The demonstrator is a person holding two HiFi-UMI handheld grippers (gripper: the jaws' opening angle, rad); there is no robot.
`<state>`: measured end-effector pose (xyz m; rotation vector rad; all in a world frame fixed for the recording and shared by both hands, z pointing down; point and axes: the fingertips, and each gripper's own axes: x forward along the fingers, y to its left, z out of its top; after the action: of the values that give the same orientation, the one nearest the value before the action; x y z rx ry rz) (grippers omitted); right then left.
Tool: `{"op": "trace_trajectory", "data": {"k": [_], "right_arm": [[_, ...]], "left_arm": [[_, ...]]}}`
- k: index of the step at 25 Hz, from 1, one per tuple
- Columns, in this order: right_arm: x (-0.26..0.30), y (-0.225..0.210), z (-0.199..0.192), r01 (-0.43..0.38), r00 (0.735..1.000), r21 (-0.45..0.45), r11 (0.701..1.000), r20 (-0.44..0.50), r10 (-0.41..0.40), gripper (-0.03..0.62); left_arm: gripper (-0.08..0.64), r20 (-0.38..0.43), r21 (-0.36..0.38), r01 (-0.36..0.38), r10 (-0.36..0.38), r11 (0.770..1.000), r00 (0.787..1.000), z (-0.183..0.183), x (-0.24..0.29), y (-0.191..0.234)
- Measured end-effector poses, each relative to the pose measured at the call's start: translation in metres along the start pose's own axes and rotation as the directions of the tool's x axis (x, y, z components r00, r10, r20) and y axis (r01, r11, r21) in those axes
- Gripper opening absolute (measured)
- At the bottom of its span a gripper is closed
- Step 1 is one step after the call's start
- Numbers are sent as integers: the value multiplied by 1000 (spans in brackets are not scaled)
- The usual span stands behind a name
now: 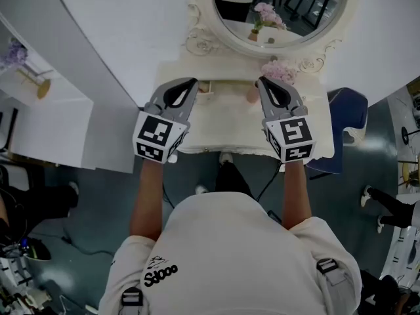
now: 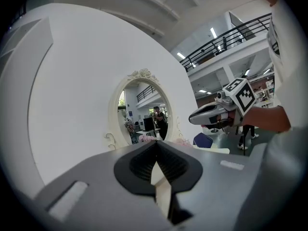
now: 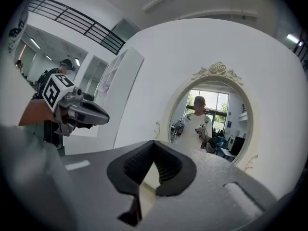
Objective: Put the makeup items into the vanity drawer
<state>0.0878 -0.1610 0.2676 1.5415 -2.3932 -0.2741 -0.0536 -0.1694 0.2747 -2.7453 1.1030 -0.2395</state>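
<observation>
The cream vanity table [image 1: 223, 123] stands below me with its oval mirror [image 1: 279, 8] at the back. My left gripper [image 1: 192, 82] hovers over the table's left part, its jaws shut with nothing between them. Level with it, my right gripper [image 1: 262, 82] hangs over the right part, also shut and empty. A small pinkish item [image 1: 251, 95] stands on the tabletop just left of the right gripper's tip. In the left gripper view the shut fingertips [image 2: 156, 146] point at the mirror [image 2: 143, 110]. No open drawer shows in any view.
Pink flowers [image 1: 279, 71] sit at the table's back right under the mirror. A blue chair [image 1: 348, 110] stands at the right of the vanity. A curved white wall [image 1: 111, 25] runs behind, with a white cabinet [image 1: 46, 130] at the left.
</observation>
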Motion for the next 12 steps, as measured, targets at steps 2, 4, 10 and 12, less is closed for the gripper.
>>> {"op": "trace_trajectory", "data": {"k": [2, 4, 10, 12], "right_arm": [[-1, 3, 4, -7, 1000, -12, 1000, 1, 7, 2], [-2, 6, 7, -16, 1000, -24, 1000, 1, 16, 2], [5, 15, 16, -47, 999, -33, 998, 12, 47, 2], [8, 18, 17, -58, 998, -30, 998, 17, 58, 2]], "left_arm": [[18, 5, 12, 11, -11, 1000, 1000, 5, -2, -3], [18, 10, 13, 23, -23, 1000, 1000, 9, -3, -5], [18, 7, 17, 25, -25, 1000, 1000, 10, -5, -3], [18, 8, 15, 18, -18, 1000, 1000, 9, -8, 0]]}}
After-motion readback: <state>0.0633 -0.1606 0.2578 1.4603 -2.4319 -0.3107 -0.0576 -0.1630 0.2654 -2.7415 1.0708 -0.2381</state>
